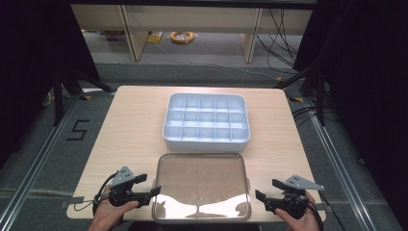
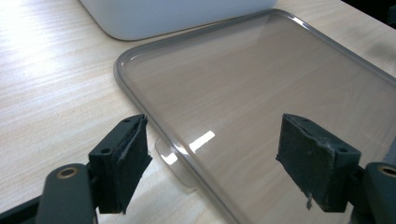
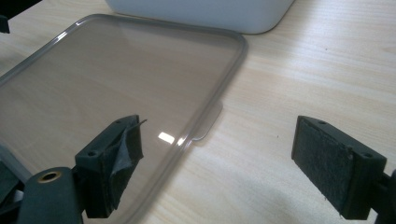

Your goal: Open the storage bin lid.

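A clear flat plastic lid point(image 1: 202, 185) lies on the wooden table near the front edge, with a small tab on each short side. Behind it stands a white box point(image 1: 207, 121) divided into several empty compartments. My left gripper point(image 1: 150, 184) is open at the lid's left edge; in the left gripper view its jaws point(image 2: 215, 158) straddle the lid's point(image 2: 261, 98) rim and tab point(image 2: 170, 158) without touching. My right gripper point(image 1: 264, 189) is open just right of the lid; in the right gripper view it point(image 3: 215, 165) straddles the lid's point(image 3: 107, 79) right edge and tab point(image 3: 209, 122).
The table point(image 1: 130, 130) has bare wood on both sides of the box and lid. Its front edge runs just under both hands. Beyond the table are grey floor, black stands and cables.
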A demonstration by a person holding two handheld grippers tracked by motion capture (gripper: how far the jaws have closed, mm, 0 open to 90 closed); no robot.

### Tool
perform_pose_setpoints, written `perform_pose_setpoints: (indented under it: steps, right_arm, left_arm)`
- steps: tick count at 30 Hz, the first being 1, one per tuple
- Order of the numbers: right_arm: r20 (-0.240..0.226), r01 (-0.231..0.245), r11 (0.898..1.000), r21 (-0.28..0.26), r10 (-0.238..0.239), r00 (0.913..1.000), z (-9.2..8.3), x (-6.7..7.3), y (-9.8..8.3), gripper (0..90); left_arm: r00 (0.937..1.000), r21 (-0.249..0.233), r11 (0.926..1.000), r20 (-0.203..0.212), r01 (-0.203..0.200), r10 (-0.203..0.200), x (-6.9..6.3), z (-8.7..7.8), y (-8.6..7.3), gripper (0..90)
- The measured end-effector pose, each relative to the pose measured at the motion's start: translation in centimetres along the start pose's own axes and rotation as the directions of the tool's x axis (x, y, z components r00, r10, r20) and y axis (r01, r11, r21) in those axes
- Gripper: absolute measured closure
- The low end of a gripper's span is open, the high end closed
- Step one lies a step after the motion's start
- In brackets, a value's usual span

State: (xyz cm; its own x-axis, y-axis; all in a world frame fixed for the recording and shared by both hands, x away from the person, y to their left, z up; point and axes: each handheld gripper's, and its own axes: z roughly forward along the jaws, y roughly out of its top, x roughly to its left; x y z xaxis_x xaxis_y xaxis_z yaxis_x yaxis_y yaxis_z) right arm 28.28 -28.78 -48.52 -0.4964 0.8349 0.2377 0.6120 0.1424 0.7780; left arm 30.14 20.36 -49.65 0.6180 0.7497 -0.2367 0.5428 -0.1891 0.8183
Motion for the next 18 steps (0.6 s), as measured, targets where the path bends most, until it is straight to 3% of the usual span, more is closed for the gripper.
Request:
perform_pose_setpoints:
  steps: [1, 2, 3, 4, 5, 6, 8, 11, 12, 13, 15, 16, 17, 18]
  right_arm:
    - [-0.008, 0.031, 1.0, 0.004, -0.031, 0.9995, -0.1, -0.2, 0.0, 17.0]
    - [-0.014, 0.023, 1.0, 0.005, -0.023, 0.9996, -0.2, -0.1, -0.1, 16.9]
    - [-0.011, 0.049, 0.999, -0.009, -0.049, 0.9987, 0.0, -0.2, -0.1, 16.8]
    - [-0.015, 0.018, 1.0, 0.002, -0.018, 0.9997, 0.0, 0.1, -0.3, 16.9]
    - [-0.021, 0.046, 0.999, 0.021, -0.045, 0.9987, -0.2, -0.1, -0.3, 16.9]
    - [-0.021, 0.01, 1.0, 0.029, -0.009, 0.9997, -0.2, 0.3, -0.5, 16.8]
    - [-0.011, 0.078, 0.996, 0.034, -0.077, 0.9969, -0.1, 0.0, -0.5, 16.8]
    - [-0.018, 0.049, 0.997, 0.061, -0.048, 0.9987, -0.2, 0.3, -0.7, 16.7]
    - [-0.017, 0.065, 0.996, 0.057, -0.064, 0.9978, -0.1, 0.2, -0.8, 16.7]
    - [-0.019, 0.047, 0.997, 0.063, -0.046, 0.9988, -0.1, 0.3, -0.9, 16.8]
    - [-0.013, 0.062, 0.996, 0.069, -0.061, 0.9981, -0.2, 0.2, -1.0, 16.8]
    - [-0.011, 0.04, 0.996, 0.08, -0.04, 0.9992, -0.2, 0.4, -1.0, 16.8]
    - [-0.013, 0.078, 0.995, 0.057, -0.077, 0.9969, -0.1, 0.1, -1.1, 16.8]
    - [-0.01, 0.047, 0.997, 0.063, -0.046, 0.9989, -0.1, 0.4, -1.2, 16.8]
  left_arm:
    - [1.0, -0.002, 1.0, 0.003, 0.0, 0.0, 0.0, -0.1, -0.1, 24.1]
    - [1.0, 0.001, 1.0, 0.005, -0.002, 0.002, 0.0, -0.2, -0.1, 23.9]
    - [1.0, -0.001, 1.0, 0.0, -0.001, 0.001, -0.1, -0.2, -0.2, 23.8]
    - [1.0, -0.007, 0.9999, -0.003, -0.008, 0.008, -0.1, -0.3, -0.3, 23.8]
    - [0.9998, 0.002, 0.9999, 0.004, -0.017, 0.017, 0.0, -0.3, -0.3, 23.8]
    - [0.9999, 0.003, 0.9999, 0.006, -0.013, 0.013, -0.1, -0.4, -0.3, 23.7]
    - [0.9998, 0.004, 0.9999, 0.015, -0.011, 0.011, -0.2, -0.4, -0.4, 23.5]
    - [0.9996, 0.026, 0.9994, 0.016, -0.024, 0.024, -0.4, -0.5, -0.6, 22.5]
    - [0.9993, 0.032, 0.9989, 0.018, -0.034, 0.034, -0.4, -0.6, -0.7, 22.4]
    - [0.9993, 0.027, 0.9992, 0.027, -0.028, 0.028, -0.5, -0.6, -0.8, 22.4]
    - [0.9994, 0.03, 0.9991, 0.022, -0.028, 0.028, -0.6, -0.7, -0.8, 22.4]
    - [0.9995, 0.031, 0.9992, 0.022, -0.025, 0.024, -0.7, -0.8, -0.9, 22.4]
    - [0.9992, 0.036, 0.9988, 0.023, -0.034, 0.033, -0.6, -0.8, -1.0, 22.4]
    - [0.9993, 0.036, 0.999, 0.028, -0.027, 0.026, -0.7, -0.9, -1.0, 22.4]
